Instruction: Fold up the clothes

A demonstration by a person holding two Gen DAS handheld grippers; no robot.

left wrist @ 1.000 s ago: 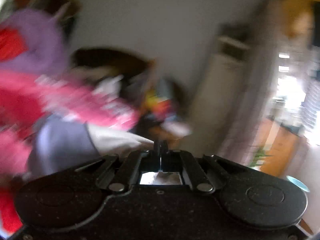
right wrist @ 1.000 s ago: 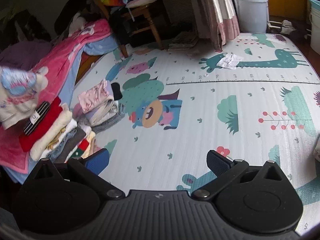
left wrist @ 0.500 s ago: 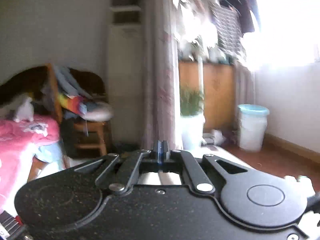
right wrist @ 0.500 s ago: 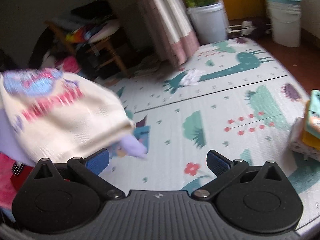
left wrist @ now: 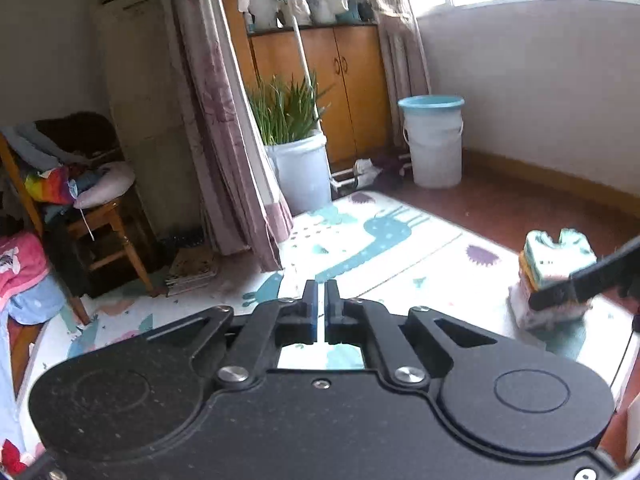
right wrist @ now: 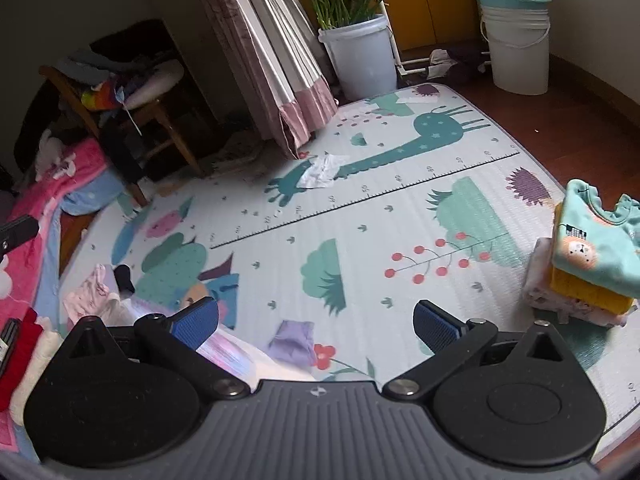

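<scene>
My left gripper is shut, with only a thin slit between its pads; I see no cloth in it. My right gripper is open and empty above the play mat. A cream and lilac garment lies on the mat just under the right gripper, its lilac sleeve between the fingers. A stack of folded clothes with a mint top stands at the right of the mat; it also shows in the left wrist view. A pile of unfolded clothes lies at the left.
A wooden chair heaped with clothes stands at the back left beside a pink blanket. A curtain, a potted plant in a white bucket and a second bucket stand at the back. A crumpled paper lies on the mat.
The left gripper has swung from the clothes pile towards the room. The cream and lilac garment came across the right view and now lies on the mat under the right gripper.
</scene>
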